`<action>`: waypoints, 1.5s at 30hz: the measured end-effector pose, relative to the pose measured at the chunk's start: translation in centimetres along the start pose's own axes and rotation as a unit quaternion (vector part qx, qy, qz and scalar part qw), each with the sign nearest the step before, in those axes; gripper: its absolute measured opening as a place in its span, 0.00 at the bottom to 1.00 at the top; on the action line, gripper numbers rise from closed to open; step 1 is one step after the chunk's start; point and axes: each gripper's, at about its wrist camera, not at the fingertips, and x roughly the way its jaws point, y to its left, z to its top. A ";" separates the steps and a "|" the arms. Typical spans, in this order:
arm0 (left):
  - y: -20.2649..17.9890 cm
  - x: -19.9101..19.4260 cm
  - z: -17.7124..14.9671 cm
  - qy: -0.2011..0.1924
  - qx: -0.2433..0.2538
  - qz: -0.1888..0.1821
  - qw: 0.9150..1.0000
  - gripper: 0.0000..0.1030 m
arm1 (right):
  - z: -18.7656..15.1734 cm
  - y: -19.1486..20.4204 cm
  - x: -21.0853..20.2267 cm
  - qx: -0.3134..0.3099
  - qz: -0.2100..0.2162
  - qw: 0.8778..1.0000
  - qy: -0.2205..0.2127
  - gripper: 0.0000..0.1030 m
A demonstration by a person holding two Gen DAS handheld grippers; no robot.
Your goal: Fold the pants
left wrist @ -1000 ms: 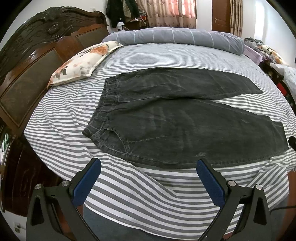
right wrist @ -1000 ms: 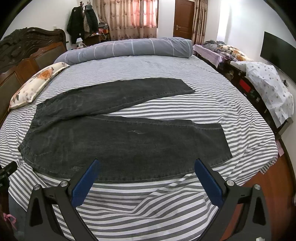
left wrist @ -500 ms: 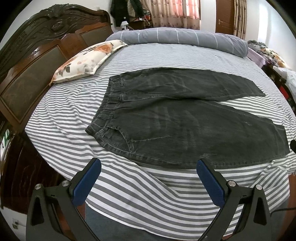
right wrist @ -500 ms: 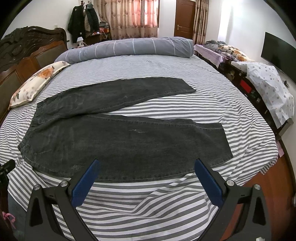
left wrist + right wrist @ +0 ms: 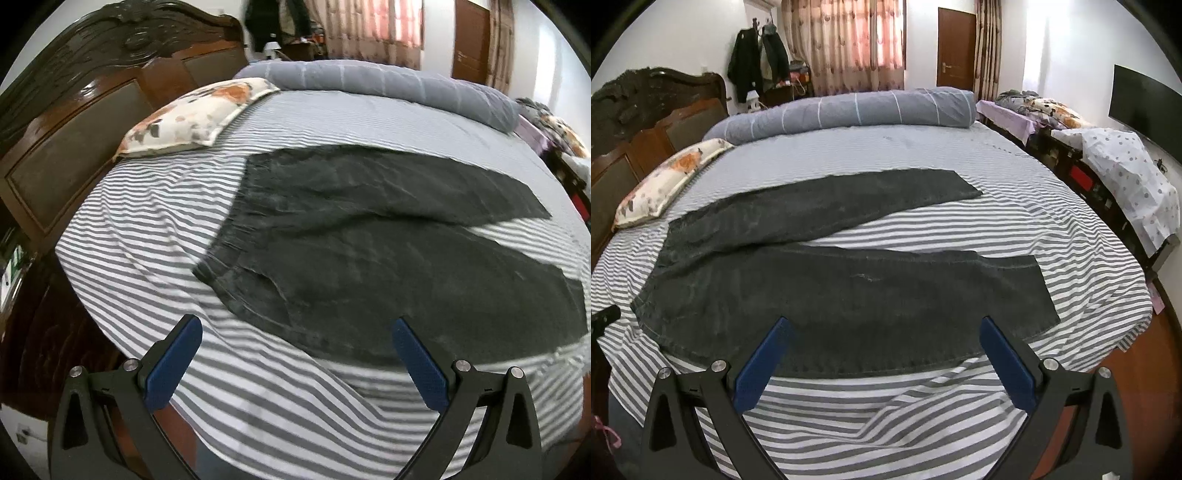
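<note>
Dark grey jeans [image 5: 369,240] lie flat on the striped bed, waistband to the left, both legs spread apart to the right. In the right wrist view the jeans [image 5: 849,295] fill the middle, with the near leg's hem at right. My left gripper [image 5: 295,332] is open and empty, above the bed's near edge by the waistband corner and near leg. My right gripper [image 5: 882,332] is open and empty, over the near leg's lower seam.
The grey-and-white striped sheet [image 5: 147,221] covers the bed. A floral pillow [image 5: 199,114] and a rolled grey duvet [image 5: 849,110] lie at the far side. A dark wooden headboard [image 5: 74,129] stands at left. Covered furniture [image 5: 1126,177] stands at right.
The left gripper has moved left and closer to the waistband end, with motion blur. The right gripper has moved forward over the near leg. Both stay open.
</note>
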 end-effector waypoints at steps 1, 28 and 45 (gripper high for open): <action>0.7 0.4 0.6 -0.001 -0.005 0.003 1.000 0.99 | 0.0 0.0 0.1 0.000 0.002 1.000 0.001 0.98; 13.3 20.7 19.7 0.054 -0.189 -0.304 0.932 0.32 | 5.8 8.8 11.1 -0.091 0.010 0.994 0.067 0.98; 17.7 31.8 18.6 0.100 -0.292 -0.299 0.903 0.27 | 6.7 15.0 17.9 -0.152 0.018 0.983 0.106 0.98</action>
